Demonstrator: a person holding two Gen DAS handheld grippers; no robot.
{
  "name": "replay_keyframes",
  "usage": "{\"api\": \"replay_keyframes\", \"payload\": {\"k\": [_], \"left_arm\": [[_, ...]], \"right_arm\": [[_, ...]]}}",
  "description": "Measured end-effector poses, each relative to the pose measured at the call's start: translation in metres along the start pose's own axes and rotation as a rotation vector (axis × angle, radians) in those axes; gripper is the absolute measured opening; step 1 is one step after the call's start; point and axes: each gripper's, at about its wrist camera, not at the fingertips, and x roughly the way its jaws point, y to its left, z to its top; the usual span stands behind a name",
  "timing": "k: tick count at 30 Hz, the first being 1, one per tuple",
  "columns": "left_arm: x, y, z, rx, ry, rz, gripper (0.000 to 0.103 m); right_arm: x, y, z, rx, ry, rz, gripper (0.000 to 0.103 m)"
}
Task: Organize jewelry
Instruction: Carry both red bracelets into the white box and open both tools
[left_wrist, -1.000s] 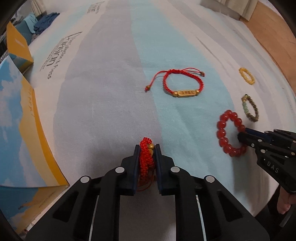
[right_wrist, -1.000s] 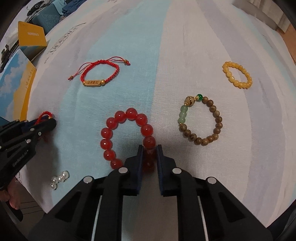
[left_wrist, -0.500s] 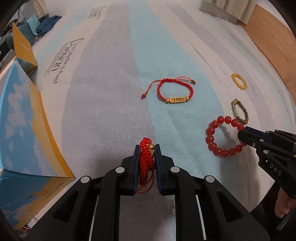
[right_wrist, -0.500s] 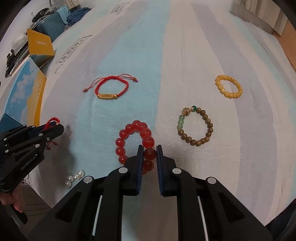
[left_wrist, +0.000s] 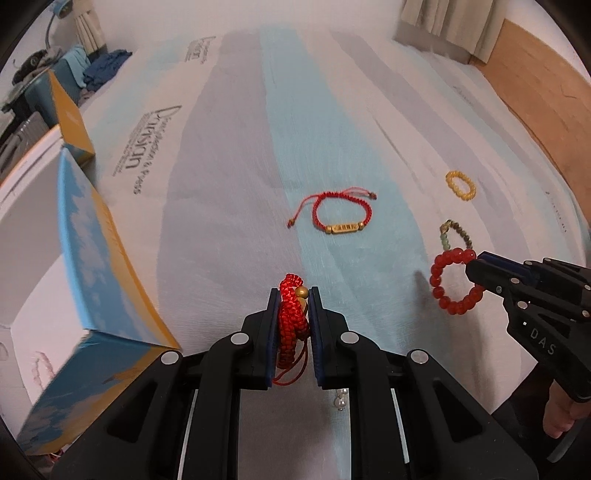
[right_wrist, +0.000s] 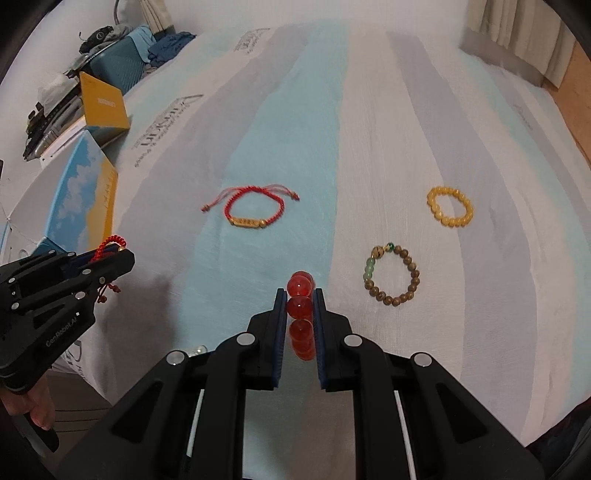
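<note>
Two bracelets now off cloth: our left gripper clamped on cord bracelet, right gripper clamped on red beads. Both lifted; we judge box next.

Bracelets: five. Boxes: two. Tongs: two.

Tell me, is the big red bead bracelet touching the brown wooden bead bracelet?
Apart. In the right wrist view the big red bead bracelet hangs pinched in the right tool, and striped cloth shows between it and the brown wooden bead bracelet.
</note>
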Motion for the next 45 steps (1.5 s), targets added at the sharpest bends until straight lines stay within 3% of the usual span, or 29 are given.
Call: {"api": "replay_keyframes", "payload": {"k": [10,21,33,45], "left_arm": [[-0.036,0.012,-0.001,-0.016,-0.045,0.015,0.014],[-0.084,0.052,-0.001,-0.075,-0.114,0.035,0.014],[-0.136,0.121,-0.021,-0.153,-0.167,0.087,0.014],[-0.167,0.211,-0.065,-0.278,-0.165,0.157,0.014]], "right_arm": [[-0.039,0.024,0.011,-0.030,-0.062,0.011,0.013],[-0.079,0.076,0.032,-0.097,-0.130,0.032,0.013],[-0.118,0.174,0.055,-0.199,-0.203,0.102,0.013],[-0.112,0.289,0.054,-0.336,-0.191,0.176,0.013]]}}
